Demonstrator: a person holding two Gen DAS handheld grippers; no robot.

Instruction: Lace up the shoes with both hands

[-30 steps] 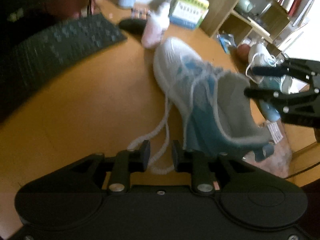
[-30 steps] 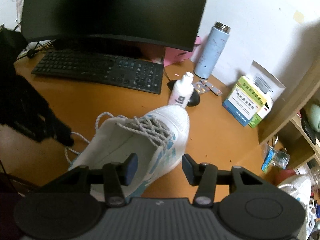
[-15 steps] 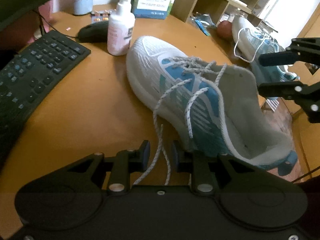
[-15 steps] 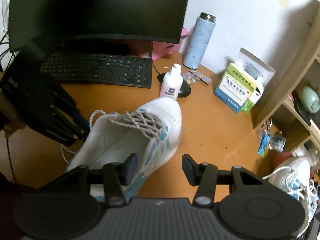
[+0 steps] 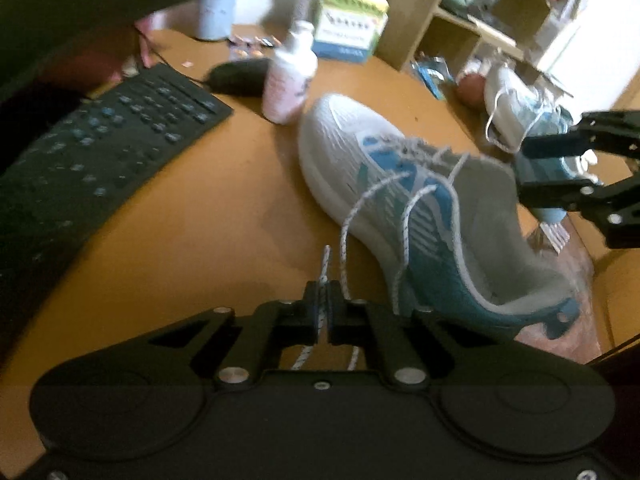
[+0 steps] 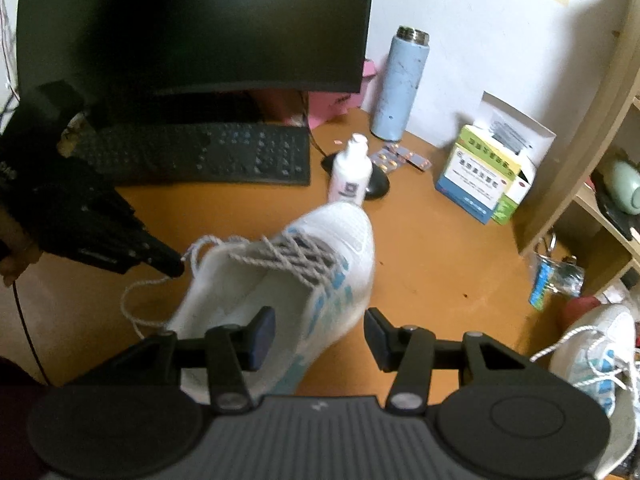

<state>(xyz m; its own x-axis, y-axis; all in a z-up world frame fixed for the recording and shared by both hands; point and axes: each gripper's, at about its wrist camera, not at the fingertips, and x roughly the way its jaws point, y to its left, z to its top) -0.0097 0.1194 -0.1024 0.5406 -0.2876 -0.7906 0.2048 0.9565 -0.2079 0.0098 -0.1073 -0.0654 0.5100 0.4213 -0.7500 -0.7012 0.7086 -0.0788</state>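
A white and blue shoe (image 5: pixel 352 160) (image 6: pixel 344 232) lies on the orange desk (image 5: pixel 192 232), toe towards the bottle. My left gripper (image 5: pixel 322 304) is closing the last bit onto a white speckled shoelace (image 5: pixel 327 256); its pads pinch the lace and the lace tip sticks up above them. In the right wrist view the left gripper (image 6: pixel 170 266) sits at the shoe's left side by the lace loops (image 6: pixel 138 312). My right gripper (image 6: pixel 319 330) (image 5: pixel 560 172) stands open over the shoe's heel end, with the blue side wall between its fingers, untouched.
A black keyboard (image 6: pixel 200 152) and a monitor (image 6: pixel 192 24) fill the back left. A white bottle (image 6: pixel 350 172), a mouse (image 5: pixel 236 76), a blue flask (image 6: pixel 396 84) and a medicine box (image 6: pixel 480 176) stand beyond the toe. A second shoe (image 6: pixel 596 344) lies right, by wooden shelves (image 6: pixel 592 184).
The left gripper's jaws went from a narrow gap around the lace to shut on it, and that view swung and blurred. The right gripper stays open in the same place, slightly rolled.
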